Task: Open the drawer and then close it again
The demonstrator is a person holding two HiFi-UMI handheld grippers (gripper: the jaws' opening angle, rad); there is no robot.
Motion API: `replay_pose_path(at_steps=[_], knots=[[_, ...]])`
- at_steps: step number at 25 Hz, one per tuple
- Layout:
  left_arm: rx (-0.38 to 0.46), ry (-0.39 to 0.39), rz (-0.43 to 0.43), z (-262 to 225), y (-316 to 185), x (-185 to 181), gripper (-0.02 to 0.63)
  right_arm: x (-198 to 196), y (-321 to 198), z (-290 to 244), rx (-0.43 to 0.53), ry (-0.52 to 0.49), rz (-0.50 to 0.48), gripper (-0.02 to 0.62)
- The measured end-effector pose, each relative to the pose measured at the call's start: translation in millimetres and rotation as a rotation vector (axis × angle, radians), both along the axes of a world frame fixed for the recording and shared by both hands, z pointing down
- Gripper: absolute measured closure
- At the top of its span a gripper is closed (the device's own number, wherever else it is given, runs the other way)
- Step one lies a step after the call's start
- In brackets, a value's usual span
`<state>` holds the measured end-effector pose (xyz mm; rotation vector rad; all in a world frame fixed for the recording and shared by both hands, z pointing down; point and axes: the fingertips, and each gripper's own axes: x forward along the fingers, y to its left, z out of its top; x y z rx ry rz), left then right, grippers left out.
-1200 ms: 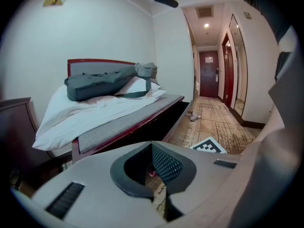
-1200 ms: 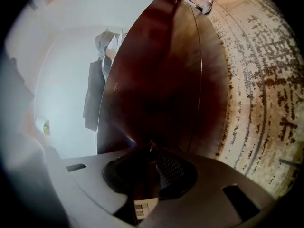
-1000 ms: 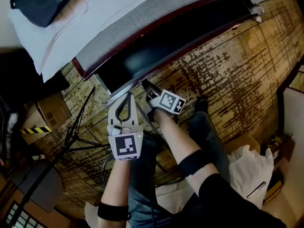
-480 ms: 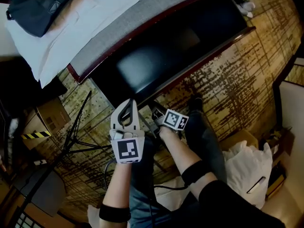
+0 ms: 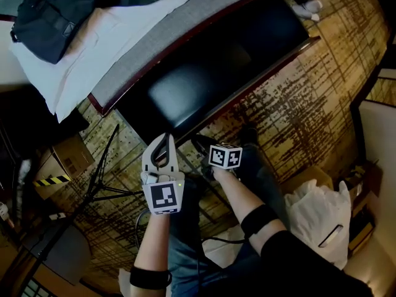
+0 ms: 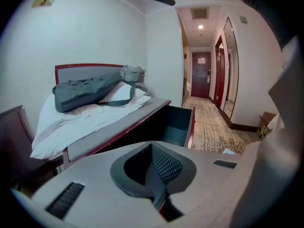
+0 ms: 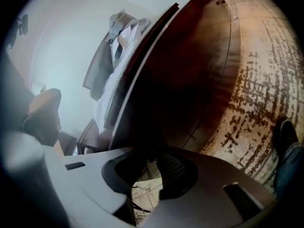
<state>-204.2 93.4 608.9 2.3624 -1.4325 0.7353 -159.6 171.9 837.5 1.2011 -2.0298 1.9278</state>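
Nearest, the person's legs in blue jeans (image 5: 185, 246) stand over a beige carpet (image 5: 297, 110) flecked with broken brown lines.

- Left gripper (image 5: 163, 138): pale grey shell, jaws pressed together on nothing, hovering just short of the drawer front.
- Right gripper (image 5: 199, 143): dark jaws with their tips at the lower edge of the drawer front. They stand partly apart and have just been opening. Carpet shows through the gap and nothing is clamped.
- Drawer (image 5: 204, 82): pulled well out from under the bed. A long box with a smooth dark interior and a dark red wood front.
- Bed (image 5: 154, 42): grey woven edge strip with dark red trim, and rumpled white bedding (image 5: 93, 42). A soft slate-grey bag (image 5: 49, 11) lies on top.
- Sides: black tripod (image 5: 93, 184), cardboard box (image 5: 65, 159) with yellow-black tape, crumpled white plastic bag (image 5: 322, 212).
- Farthest: cream walls and a corridor ending in a dark red door (image 6: 200, 75).
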Motion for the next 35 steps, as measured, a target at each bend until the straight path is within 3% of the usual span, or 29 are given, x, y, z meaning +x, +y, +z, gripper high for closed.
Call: replay_pose_path(at_steps=[8, 14, 17, 20, 24, 28, 35], knots=[[0.003, -0.023, 0.032, -96.6, 8.1, 19.3, 0.601, 92.6, -37.5, -137.3, 0.152, 0.164, -0.108, 0.595], [0.031, -0.007, -0.001, -190.2, 5.2, 35.6, 0.601, 133.9, -93.5, -291.7, 0.379, 0.241, -0.206, 0.595], [0.039, 0.021, -0.052, -239.9, 8.2, 40.7, 0.601, 138.4, -115.7, -378.2, 0.532, 0.314, -0.301, 0.595], [0.063, 0.024, -0.039, -281.8, 10.5, 42.5, 0.601, 139.3, -136.3, -458.7, 0.678, 0.395, -0.38, 0.595], [0.073, 0.064, -0.103, -329.3, 13.7, 32.6, 0.601, 141.8, -154.6, -541.2, 0.826, 0.49, -0.437, 0.595], [0.078, 0.098, -0.179, -362.6, 16.3, 15.1, 0.601, 143.4, -162.9, -603.7, 0.922, 0.525, -0.44, 0.595], [0.133, 0.127, -0.229, -399.7, 20.5, -12.7, 0.601, 144.1, -154.2, -666.2, 1.018, 0.561, -0.41, 0.595]])
